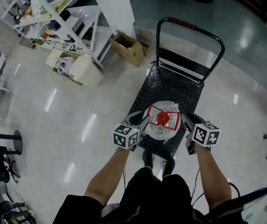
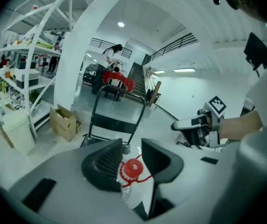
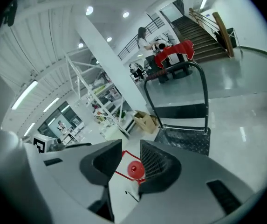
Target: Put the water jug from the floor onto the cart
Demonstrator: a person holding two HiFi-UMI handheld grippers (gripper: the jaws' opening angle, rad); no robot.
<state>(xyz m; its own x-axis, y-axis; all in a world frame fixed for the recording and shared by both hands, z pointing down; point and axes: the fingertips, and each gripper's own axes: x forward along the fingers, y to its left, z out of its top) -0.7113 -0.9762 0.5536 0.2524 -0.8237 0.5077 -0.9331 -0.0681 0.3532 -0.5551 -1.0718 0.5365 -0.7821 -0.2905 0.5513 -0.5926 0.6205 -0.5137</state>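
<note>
The water jug (image 1: 161, 127) stood upright on the near end of the cart (image 1: 170, 85), on its black studded deck, just in front of the person's feet. It was a big jug of clear, whitish plastic with a round red cap (image 1: 162, 118) in the middle of its top. Thin red lines ran across the shoulder around the cap; what they belonged to could not be made out.

The left gripper (image 1: 138, 120) hung close at the jug's left side and the right gripper (image 1: 190, 120) close at its right side, both pointing forward and down. In the left gripper view the jaws stood apart with nothing pressed between them, and the jug's cap and shoulder showed lower down through the gap. The right gripper view showed the same: jaws parted, holding nothing, the red cap visible beyond them. Neither gripper had hold of the jug.

The cart's black handle (image 1: 189, 29), with a red grip at its top, rose at the far end of the deck. The cart stood on a pale, glossy floor (image 1: 77, 106). Off to the left stood a cardboard box (image 1: 128, 48) and white shelves (image 1: 54, 17).
</note>
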